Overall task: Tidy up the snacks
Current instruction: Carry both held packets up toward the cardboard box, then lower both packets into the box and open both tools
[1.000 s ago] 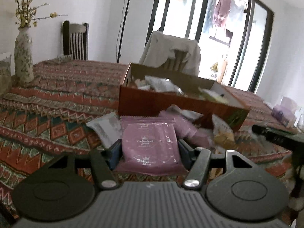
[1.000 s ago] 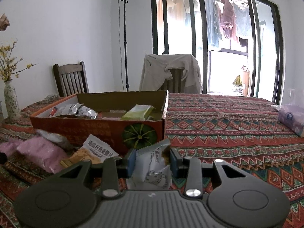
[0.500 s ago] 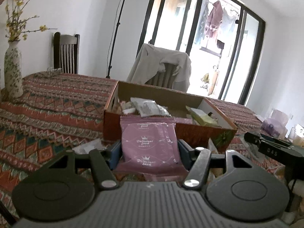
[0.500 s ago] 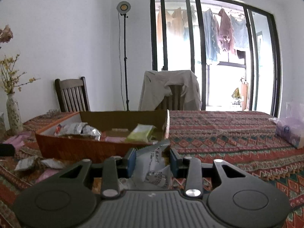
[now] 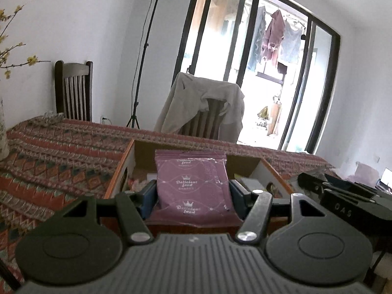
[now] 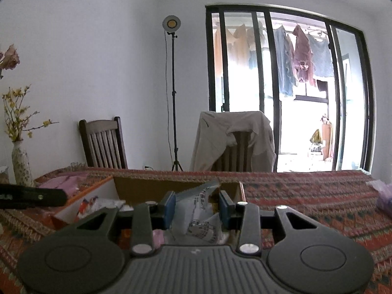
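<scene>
Carrying two snacks toward the cardboard box on the patterned tablecloth: left gripper clamping a pink packet, right gripper pinching a white packet, both poised just short of the box, likely needing release over it.

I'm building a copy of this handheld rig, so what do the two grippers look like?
The left gripper and right gripper match: a ribbed grey body, two round black discs, black angled linkage arms with silver screw heads, and blue pads on black fingers. No cables, hands or sleeves show.
</scene>
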The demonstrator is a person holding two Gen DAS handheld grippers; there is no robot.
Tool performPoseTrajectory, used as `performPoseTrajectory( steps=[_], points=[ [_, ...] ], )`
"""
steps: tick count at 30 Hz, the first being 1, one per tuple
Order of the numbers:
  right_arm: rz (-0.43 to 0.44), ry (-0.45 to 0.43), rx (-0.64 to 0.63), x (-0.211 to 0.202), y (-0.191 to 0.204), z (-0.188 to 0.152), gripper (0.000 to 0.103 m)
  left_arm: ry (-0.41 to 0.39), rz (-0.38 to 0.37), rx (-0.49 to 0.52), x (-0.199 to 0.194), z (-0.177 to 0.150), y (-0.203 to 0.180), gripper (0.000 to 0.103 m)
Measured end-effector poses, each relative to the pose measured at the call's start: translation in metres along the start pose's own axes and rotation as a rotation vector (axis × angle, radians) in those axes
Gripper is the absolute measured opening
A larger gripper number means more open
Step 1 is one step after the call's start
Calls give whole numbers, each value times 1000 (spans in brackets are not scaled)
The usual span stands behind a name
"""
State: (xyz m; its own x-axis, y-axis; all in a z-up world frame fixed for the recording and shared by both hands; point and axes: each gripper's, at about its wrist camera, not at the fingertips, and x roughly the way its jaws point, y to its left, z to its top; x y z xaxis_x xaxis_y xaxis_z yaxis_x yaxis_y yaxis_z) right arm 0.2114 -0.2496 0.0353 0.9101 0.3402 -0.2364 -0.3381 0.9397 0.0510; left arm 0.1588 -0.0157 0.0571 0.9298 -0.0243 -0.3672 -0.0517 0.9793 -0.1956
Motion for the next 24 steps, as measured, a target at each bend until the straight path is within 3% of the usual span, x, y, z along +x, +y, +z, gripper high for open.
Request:
performPoseTrajectory(
  steps=[10,18,24],
  points=[
    [0,-2,1,56,7,23,37,-18,62,-20,56,25,-3,63],
    [-18,7,6,83,0,0,37,-69,109,-29,82,12,12,63],
    [-5,26,25,86,-5,-6,37,-23,98,-32,95,4,23,63]
  ],
)
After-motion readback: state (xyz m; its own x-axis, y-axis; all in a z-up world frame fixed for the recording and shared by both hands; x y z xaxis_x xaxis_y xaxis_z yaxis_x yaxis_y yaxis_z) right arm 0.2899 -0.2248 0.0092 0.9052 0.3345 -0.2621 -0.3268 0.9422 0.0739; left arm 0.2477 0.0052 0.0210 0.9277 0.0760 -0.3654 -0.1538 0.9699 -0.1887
